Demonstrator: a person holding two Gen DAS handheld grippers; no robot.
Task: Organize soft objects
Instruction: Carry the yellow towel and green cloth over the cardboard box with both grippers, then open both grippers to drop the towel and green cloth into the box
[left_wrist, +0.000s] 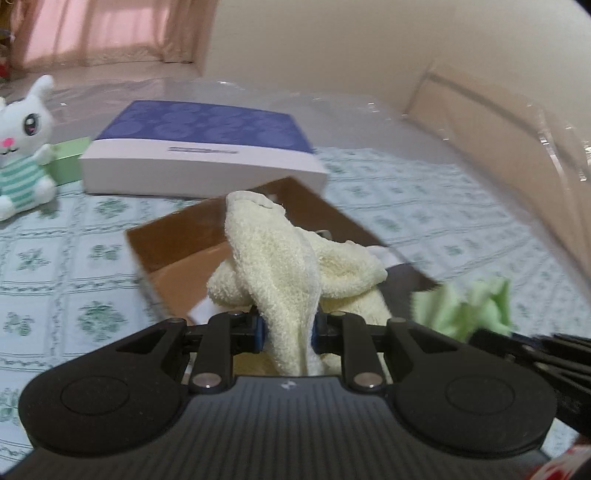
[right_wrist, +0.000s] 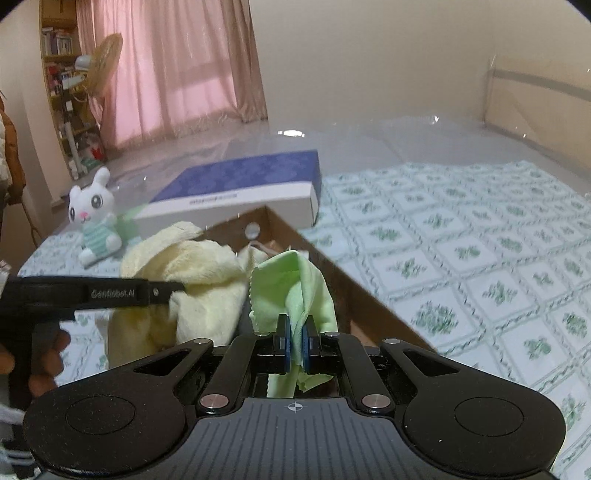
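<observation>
My left gripper (left_wrist: 287, 330) is shut on a pale yellow terry towel (left_wrist: 280, 266) and holds it over an open brown cardboard box (left_wrist: 173, 236) on the bed. My right gripper (right_wrist: 296, 341) is shut on a light green cloth (right_wrist: 291, 284), held above the same box (right_wrist: 347, 291). The green cloth also shows at the right of the left wrist view (left_wrist: 469, 306). The yellow towel (right_wrist: 195, 273) and the left gripper's black arm (right_wrist: 110, 293) show at the left of the right wrist view.
A flat box with a blue patterned lid (left_wrist: 207, 147) lies behind the cardboard box. A white plush bunny in a green striped shirt (left_wrist: 22, 147) sits at the far left beside a small green box (left_wrist: 70, 158). The bed has a green floral cover (right_wrist: 480, 258).
</observation>
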